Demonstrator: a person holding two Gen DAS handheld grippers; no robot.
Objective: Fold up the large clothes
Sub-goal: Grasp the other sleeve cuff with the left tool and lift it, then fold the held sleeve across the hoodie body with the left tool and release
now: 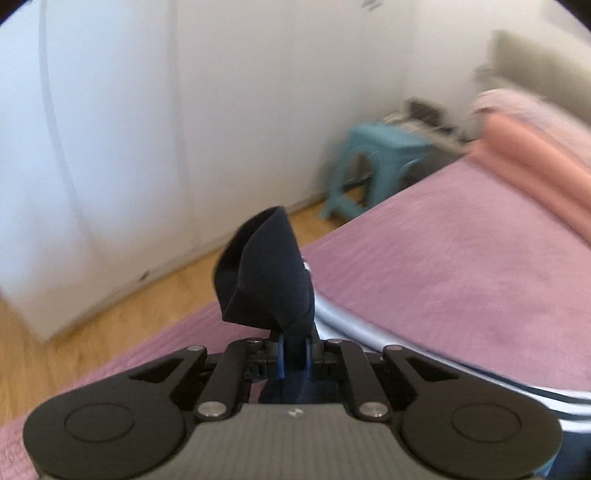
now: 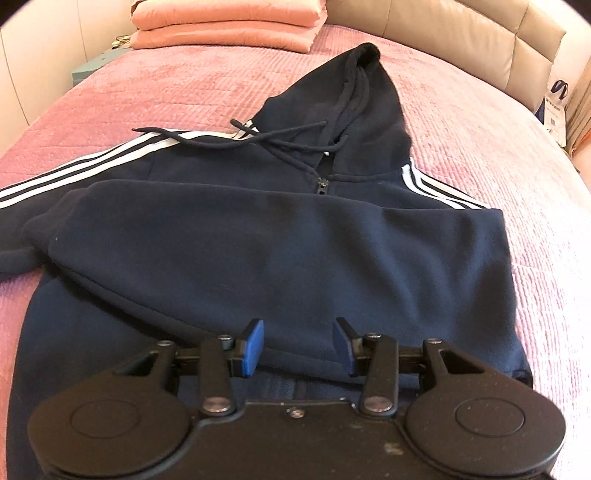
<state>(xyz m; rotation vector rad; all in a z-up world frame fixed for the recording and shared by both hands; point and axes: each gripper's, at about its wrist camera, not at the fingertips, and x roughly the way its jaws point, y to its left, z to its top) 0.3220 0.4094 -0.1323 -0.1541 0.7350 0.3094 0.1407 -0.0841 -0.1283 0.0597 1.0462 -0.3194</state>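
A dark navy hoodie (image 2: 280, 251) with white stripes lies spread on the pink bedspread (image 2: 192, 88), hood pointing toward the headboard, one sleeve folded across the chest. My right gripper (image 2: 299, 343) hovers open just above the hoodie's lower part, blue pads apart with nothing pinched. In the left wrist view my left gripper (image 1: 294, 354) is shut on a cuff-like end of the navy fabric (image 1: 266, 273), which sticks up above the pads. The striped sleeve (image 1: 354, 332) trails off to the right over the bed.
Folded salmon blankets (image 2: 225, 26) are stacked at the head of the bed, by the padded beige headboard (image 2: 461, 29). A teal stool (image 1: 373, 166) stands on the wooden floor (image 1: 92, 325) beside the bed, near white wardrobe doors (image 1: 110, 129). A white bag (image 2: 556, 107) hangs at right.
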